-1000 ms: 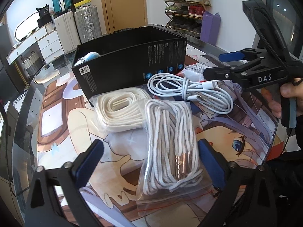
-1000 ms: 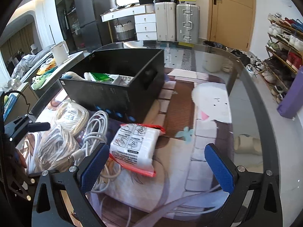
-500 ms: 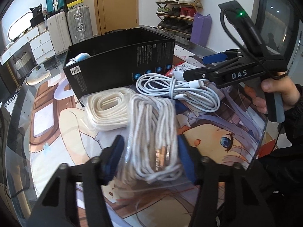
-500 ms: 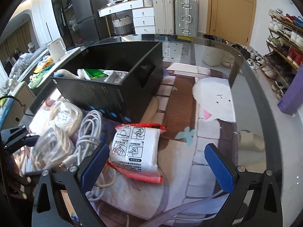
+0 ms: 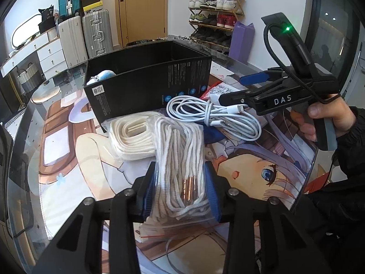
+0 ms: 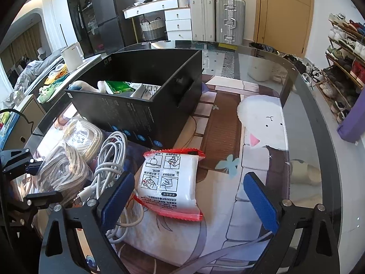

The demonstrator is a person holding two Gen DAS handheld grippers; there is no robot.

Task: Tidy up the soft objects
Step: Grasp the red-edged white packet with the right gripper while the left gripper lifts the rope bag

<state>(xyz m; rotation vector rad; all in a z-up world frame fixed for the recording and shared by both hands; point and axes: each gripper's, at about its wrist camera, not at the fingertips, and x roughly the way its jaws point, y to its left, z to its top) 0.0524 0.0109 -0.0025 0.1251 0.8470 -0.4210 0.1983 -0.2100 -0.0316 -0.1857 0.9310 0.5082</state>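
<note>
Laces in a clear bag sit between my left gripper pads, jaws closing onto the bundle — gripped low so it lifts whole toward the black box beyond. From the right wrist, my right gripper hangs wide, jaws just starting to close, nothing held — poised over the white packet beside the cable.

Black box with small blue round marks along its lower side. Beside it, cream laces in clear plastic; next to those, white-and-grey flecked laces with copper tips, bagged. A white charging cable lies near the box. White packet, red-edged, black line drawings.
</note>
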